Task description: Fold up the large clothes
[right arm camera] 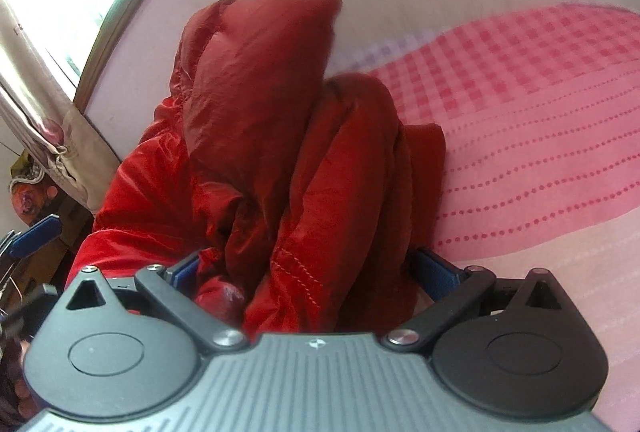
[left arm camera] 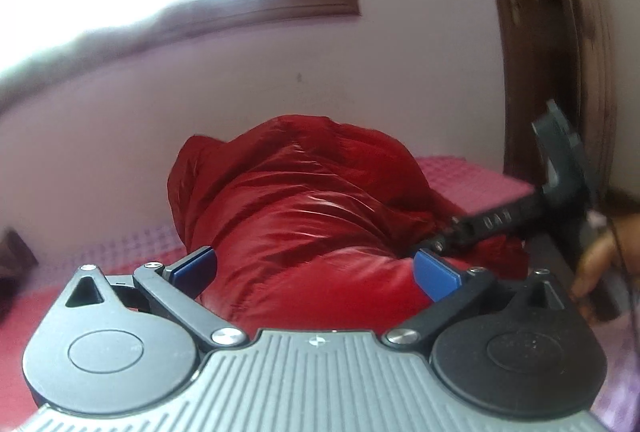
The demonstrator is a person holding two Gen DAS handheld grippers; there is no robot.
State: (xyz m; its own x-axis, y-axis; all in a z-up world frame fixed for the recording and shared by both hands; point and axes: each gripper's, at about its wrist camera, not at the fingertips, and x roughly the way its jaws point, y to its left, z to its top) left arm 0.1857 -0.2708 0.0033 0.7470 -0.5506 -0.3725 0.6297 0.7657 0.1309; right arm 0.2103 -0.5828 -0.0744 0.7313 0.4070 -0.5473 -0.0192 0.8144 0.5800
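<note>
A glossy red puffy quilted jacket point(left arm camera: 304, 216) sits heaped on the pink checked and dotted bedspread point(right arm camera: 520, 135). Left tongs point(left arm camera: 316, 272) spread wide, pads clear of the fabric. Right tongs point(right arm camera: 316, 272), angled down, pinch a thick bunched fold.

Black left gripper point(left arm camera: 316, 268), blue-padded jaws, silver screws

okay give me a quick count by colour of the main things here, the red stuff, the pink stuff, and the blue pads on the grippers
Red: 1, the puffy jacket
Pink: 1, the bedspread
Blue gripper pads: 4, two on the left gripper and two on the right gripper
Total: 6
</note>
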